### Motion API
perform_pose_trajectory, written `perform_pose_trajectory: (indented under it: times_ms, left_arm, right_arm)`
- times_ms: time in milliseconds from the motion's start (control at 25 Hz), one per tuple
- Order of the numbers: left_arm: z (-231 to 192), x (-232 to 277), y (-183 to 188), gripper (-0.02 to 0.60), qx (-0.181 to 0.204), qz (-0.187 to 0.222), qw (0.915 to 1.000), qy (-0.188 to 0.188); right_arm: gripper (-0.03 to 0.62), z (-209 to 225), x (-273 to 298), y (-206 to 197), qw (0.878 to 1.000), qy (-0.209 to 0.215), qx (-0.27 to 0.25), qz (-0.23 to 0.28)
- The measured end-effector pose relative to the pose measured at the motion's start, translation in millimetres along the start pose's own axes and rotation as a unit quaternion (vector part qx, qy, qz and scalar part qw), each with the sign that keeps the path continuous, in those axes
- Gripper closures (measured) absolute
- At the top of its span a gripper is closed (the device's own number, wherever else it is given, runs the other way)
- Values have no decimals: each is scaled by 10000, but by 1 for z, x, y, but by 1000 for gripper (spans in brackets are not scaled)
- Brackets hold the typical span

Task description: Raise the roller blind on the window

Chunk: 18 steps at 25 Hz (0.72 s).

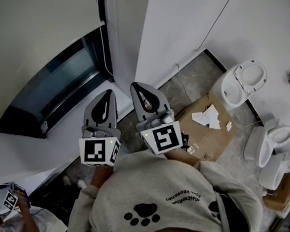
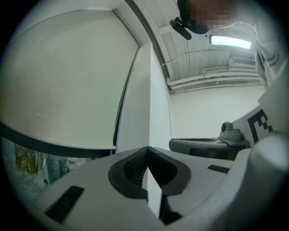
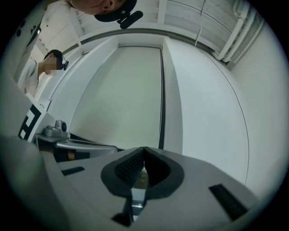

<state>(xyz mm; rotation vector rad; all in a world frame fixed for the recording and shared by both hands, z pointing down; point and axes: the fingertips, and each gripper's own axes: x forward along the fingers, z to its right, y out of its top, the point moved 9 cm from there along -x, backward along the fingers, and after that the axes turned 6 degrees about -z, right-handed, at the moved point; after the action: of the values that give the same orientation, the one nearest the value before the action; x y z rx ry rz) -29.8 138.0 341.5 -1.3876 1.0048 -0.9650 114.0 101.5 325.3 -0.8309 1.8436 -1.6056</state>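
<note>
A cream roller blind point(image 1: 32, 42) covers most of the window, and dark glass point(image 1: 57, 90) shows below its bottom bar. The bead cord point(image 1: 103, 46) hangs along the window's right side. My left gripper point(image 1: 109, 94) and right gripper point(image 1: 140, 86) are held side by side, pointing at the wall strip right of the window, both shut and empty. In the left gripper view the blind point(image 2: 67, 81) fills the left, with its cord point(image 2: 124, 94) above my shut left gripper point(image 2: 146, 149). In the right gripper view the blind point(image 3: 122, 90) stands ahead of the shut right gripper point(image 3: 144, 149).
A white wall point(image 1: 187, 18) runs to the right of the window. On the floor lie flattened cardboard point(image 1: 207, 133) and white toilets point(image 1: 243, 81). Another person point(image 1: 13, 225) with a marker cube stands at the lower left.
</note>
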Motion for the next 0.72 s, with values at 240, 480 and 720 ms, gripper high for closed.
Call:
perform_pose_trajectory:
  times_ms: [240,480,720]
  left_arm:
    - [-39,41,5,574,-69,-10,9998,-189]
    - [-72,78,19,574,-58,-3,9979,-647]
    - [-103,112,20,574,-45,12,9937,-1121]
  right_arm:
    - [585,10,52,-1,9999,-111,5,-97]
    - [585,19,94,7,9989,-445,59,-161]
    - [585,24,129,5,9963,-840,46,-176]
